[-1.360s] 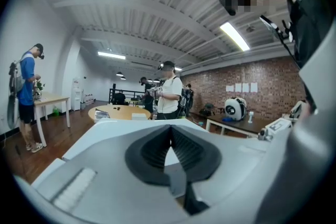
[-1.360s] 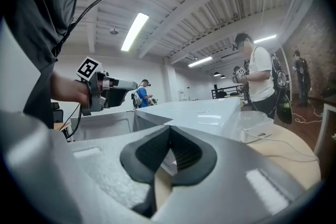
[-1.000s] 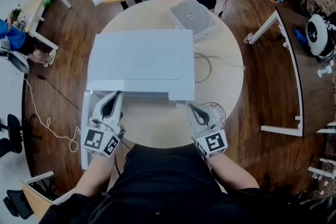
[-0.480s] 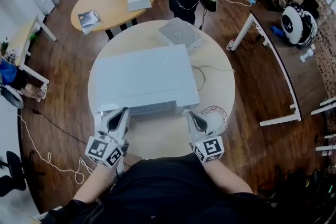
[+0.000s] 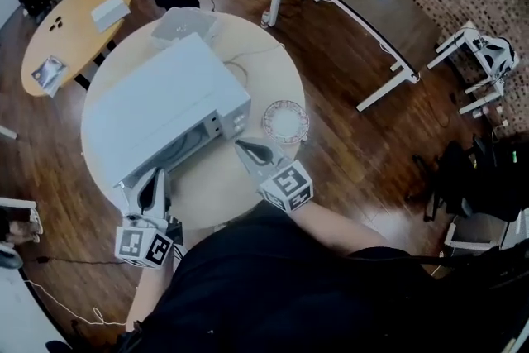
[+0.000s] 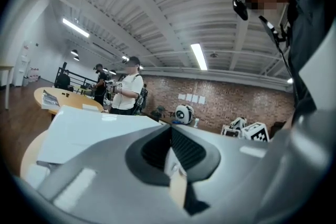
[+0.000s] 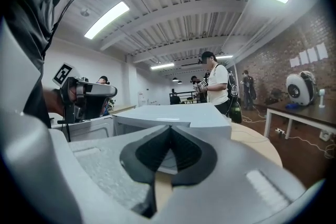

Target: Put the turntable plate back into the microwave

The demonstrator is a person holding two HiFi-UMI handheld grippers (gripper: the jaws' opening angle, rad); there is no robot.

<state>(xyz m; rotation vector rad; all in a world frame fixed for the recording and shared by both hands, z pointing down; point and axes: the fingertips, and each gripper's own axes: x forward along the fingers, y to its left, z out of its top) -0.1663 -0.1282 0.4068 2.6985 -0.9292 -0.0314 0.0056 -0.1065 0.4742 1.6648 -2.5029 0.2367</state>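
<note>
Head view: white microwave (image 5: 165, 99) on round table (image 5: 219, 198). Turntable plate (image 5: 286, 121) lies flat on the tabletop, just right of the microwave's front corner, outside the oven. L gripper (image 5: 154, 178) is at the microwave's front left end. R gripper (image 5: 241, 146) is near the front right corner, close to the plate but not touching.

Left gripper view: jaws pressed together, nothing btwn them; microwave top beyond.

Right gripper view: jaws together w/ nothing held, facing the microwave; L gripper shows at left, table edge at right.
</note>
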